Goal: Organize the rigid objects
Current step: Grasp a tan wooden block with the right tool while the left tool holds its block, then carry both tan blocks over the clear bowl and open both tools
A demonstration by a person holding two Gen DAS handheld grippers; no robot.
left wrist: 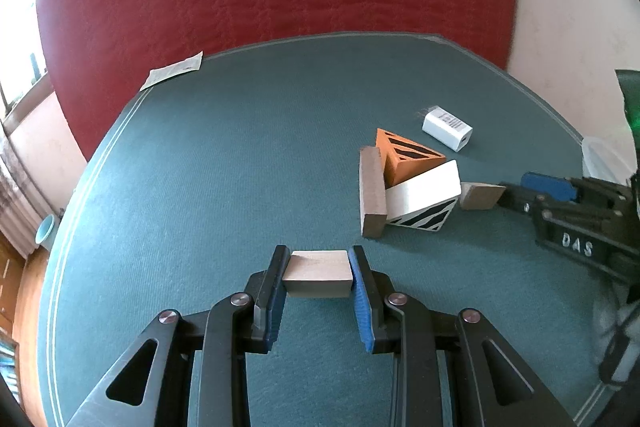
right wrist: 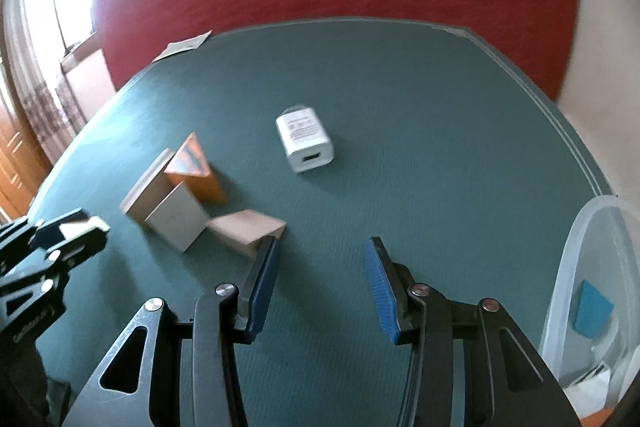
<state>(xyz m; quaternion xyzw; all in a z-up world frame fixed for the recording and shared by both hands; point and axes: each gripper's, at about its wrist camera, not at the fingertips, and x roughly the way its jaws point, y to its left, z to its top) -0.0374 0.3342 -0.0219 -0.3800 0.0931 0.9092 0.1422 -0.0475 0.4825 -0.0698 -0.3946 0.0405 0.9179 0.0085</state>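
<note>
My left gripper is shut on a small plain wooden block, held just above the green table mat. Up and to the right lies a cluster: a long brown block, an orange triangular block, a white block with black stripes and a small wooden block. A white charger lies beyond them. My right gripper is open with nothing between its pads. Its left fingertip sits right beside the small wooden block. The charger lies ahead of it.
A clear plastic container stands at the mat's right edge, with a blue piece inside. A paper slip lies at the far left corner. A red wall panel rises behind the table. Bare mat stretches across the middle and left.
</note>
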